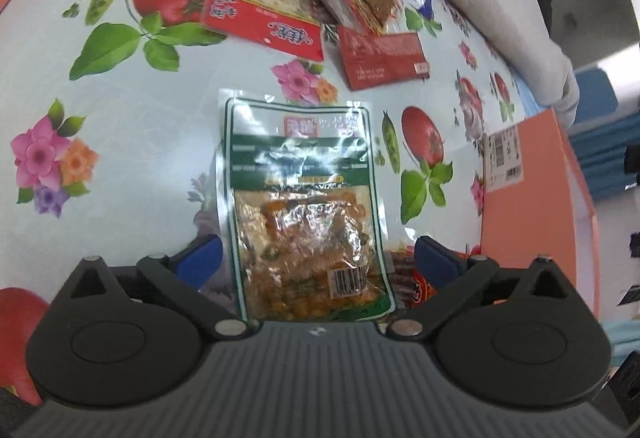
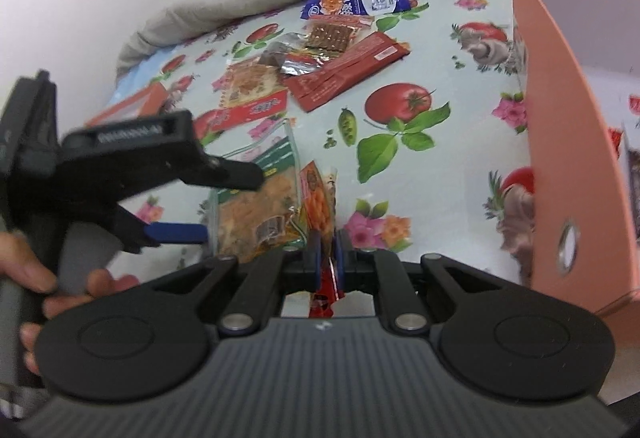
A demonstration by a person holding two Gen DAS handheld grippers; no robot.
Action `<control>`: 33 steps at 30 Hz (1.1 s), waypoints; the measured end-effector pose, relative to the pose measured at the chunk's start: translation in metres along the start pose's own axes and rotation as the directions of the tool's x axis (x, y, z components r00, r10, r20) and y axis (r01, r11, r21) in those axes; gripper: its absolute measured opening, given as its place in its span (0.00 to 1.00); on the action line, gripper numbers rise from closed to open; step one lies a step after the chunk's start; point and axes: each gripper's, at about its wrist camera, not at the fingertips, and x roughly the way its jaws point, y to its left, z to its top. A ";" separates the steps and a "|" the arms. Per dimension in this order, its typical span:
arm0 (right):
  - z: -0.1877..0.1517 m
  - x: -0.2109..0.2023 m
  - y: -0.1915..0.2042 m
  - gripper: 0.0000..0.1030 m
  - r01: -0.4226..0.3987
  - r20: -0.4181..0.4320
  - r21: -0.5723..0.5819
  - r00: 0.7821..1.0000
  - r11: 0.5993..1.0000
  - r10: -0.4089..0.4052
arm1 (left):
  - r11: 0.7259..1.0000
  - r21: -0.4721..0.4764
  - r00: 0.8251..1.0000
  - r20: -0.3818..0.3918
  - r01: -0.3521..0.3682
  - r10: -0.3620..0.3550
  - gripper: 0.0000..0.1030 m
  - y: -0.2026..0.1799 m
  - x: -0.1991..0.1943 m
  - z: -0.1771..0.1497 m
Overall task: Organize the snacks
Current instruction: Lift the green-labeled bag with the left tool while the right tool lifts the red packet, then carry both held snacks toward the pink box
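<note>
— What has your right tool (image 2: 327,256) got?
— I pinch an orange snack packet (image 2: 318,197) between its pressed-together fingers, just above the counter (image 2: 440,77).
— And the left tool (image 1: 318,258)?
— Spread wide, a green-edged snack bag (image 1: 306,205) lying flat between its fingers. More snacks (image 1: 280,9) lie ahead; an orange box (image 2: 568,125) stands right.

The green-bordered packet (image 1: 306,209) loses its lower edge behind the left gripper (image 1: 316,262) body. Only a sliver of the red-orange packet (image 2: 320,205) shows past the right gripper (image 2: 327,258) pads. The left gripper smears with motion in the right wrist view. The orange box (image 2: 568,141) runs off-frame; its contents look like packets, perhaps.
</note>
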 end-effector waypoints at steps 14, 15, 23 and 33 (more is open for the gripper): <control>-0.011 -0.004 -0.007 0.10 -0.151 -0.027 0.129 0.987 0.980 0.156 | 0.994 0.087 0.997 -0.030 -0.067 0.070 1.00 -0.012 0.008 -0.003; -0.014 -0.004 -0.006 0.10 -0.154 -0.031 0.127 0.987 0.980 0.160 | 0.992 0.093 0.996 -0.032 -0.080 0.083 1.00 -0.014 0.010 -0.002; -0.023 -0.003 -0.001 0.10 -0.133 -0.046 0.059 0.990 0.989 0.136 | 0.950 0.208 0.964 -0.082 -0.232 0.253 1.00 -0.042 0.024 -0.004; -0.022 -0.003 0.002 0.10 -0.147 -0.060 0.010 0.987 0.989 0.147 | 0.890 0.332 0.936 -0.054 -0.312 0.348 0.81 -0.055 0.030 -0.013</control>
